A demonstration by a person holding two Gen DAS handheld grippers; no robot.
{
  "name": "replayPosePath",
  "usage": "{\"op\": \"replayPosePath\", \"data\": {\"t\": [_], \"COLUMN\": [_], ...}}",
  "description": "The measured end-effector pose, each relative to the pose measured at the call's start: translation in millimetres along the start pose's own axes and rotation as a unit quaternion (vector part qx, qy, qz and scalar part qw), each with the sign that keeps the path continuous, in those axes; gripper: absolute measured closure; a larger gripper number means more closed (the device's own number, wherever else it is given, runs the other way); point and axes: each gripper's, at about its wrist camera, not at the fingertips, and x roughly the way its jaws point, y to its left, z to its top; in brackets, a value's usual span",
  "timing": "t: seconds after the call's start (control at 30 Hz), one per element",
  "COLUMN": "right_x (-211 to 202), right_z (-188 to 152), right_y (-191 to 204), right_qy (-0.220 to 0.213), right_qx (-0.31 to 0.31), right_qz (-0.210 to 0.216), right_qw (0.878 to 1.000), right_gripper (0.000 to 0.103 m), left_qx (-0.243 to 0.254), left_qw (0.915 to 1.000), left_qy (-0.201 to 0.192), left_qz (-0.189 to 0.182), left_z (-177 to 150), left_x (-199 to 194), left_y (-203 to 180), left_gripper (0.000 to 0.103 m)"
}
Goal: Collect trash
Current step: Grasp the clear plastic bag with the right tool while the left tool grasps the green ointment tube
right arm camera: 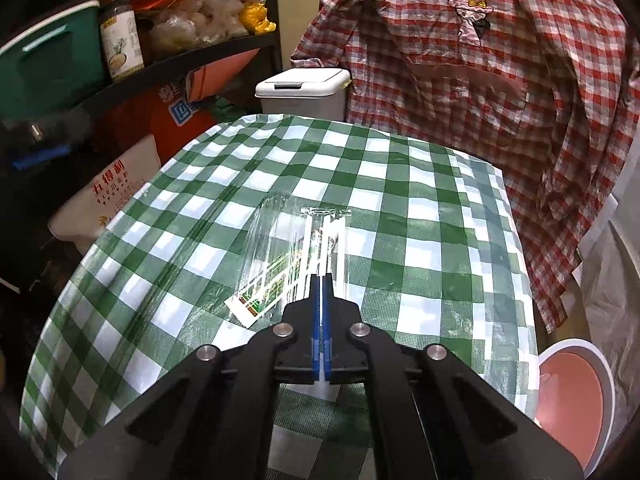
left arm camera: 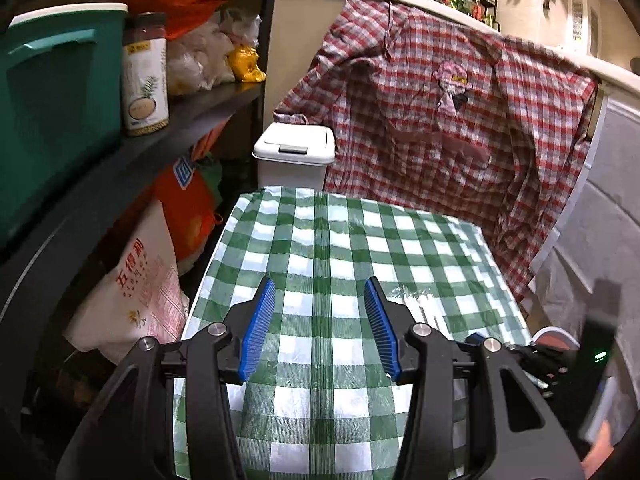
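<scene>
a: green and white checked cloth covers the table [right arm camera: 420, 208]. where is the trash?

b: a clear plastic wrapper [right arm camera: 288, 248] with white stripes lies flat near the middle of the table, its printed label at about 7 o'clock of it.

a: and the right claw [right arm camera: 321, 280]?

b: clenched, blue pads pressed together on the wrapper's near edge.

a: the left claw [left arm camera: 320, 320]?

b: released, jaws apart over bare cloth, nothing between them; the wrapper shows at its 3 o'clock.

a: bins?

b: a white lidded bin [right arm camera: 302, 90] past the table at 12 o'clock, a pink bin [right arm camera: 572, 396] at 4 o'clock.
</scene>
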Motion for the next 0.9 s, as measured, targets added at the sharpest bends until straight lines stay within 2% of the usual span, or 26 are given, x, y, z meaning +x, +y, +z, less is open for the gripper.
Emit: {"op": "replayPosePath", "data": {"t": [0.07,0.17,0.23,0.37,0.43,0.5,0.53,0.67,0.9], "right_x": [-4.9,-6.1,-2.3,13.6,22.0,27.9,26.7,9.8,-11.2], "right_z": [1.0,1.7,1.3,0.3,-1.6,-3.8,-4.1,0.2,4.5], "right_y": [0.1,6.0,15.6,26.9,24.7,19.4,15.3,1.3,-28.0], "right_qy": [-0.012,-0.021,-0.017,0.004,0.016,0.032,0.033,0.007,-0.007], "right_qx": [0.002,-0.002,-0.018,-0.034,-0.030,-0.024,-0.017,-0.007,0.016], "right_qz": [0.013,0.034,0.045,0.029,0.021,0.017,0.018,0.004,-0.024], "right_qw": [1.000,0.999,0.999,0.999,0.999,0.999,0.999,1.000,1.000], "right_gripper": [0.096,0.047,0.047,0.050,0.061,0.097,0.101,0.102,0.103], "left_qx": [-0.003,-0.006,-0.007,-0.007,-0.006,-0.004,-0.002,0.014,0.040], "left_qw": [1.0000,1.0000,1.0000,0.9999,1.0000,1.0000,0.9999,0.9994,0.9951], "left_qy": [0.002,0.003,0.001,0.001,0.004,0.007,0.010,0.024,0.069], "left_qz": [0.002,0.005,0.006,0.008,0.007,0.003,-0.002,-0.021,-0.058], "left_z": [-1.8,-1.0,-0.8,-1.3,-2.6,-5.7,-7.8,-18.9,-46.1], "left_x": [3.4,4.1,2.7,2.7,3.9,6.4,8.5,19.7,56.7], "left_y": [0.4,2.1,3.3,5.6,4.9,2.1,-0.8,-14.8,-48.1], "left_gripper": [0.056,0.056,0.056,0.056,0.056,0.056,0.056,0.056,0.056]}}
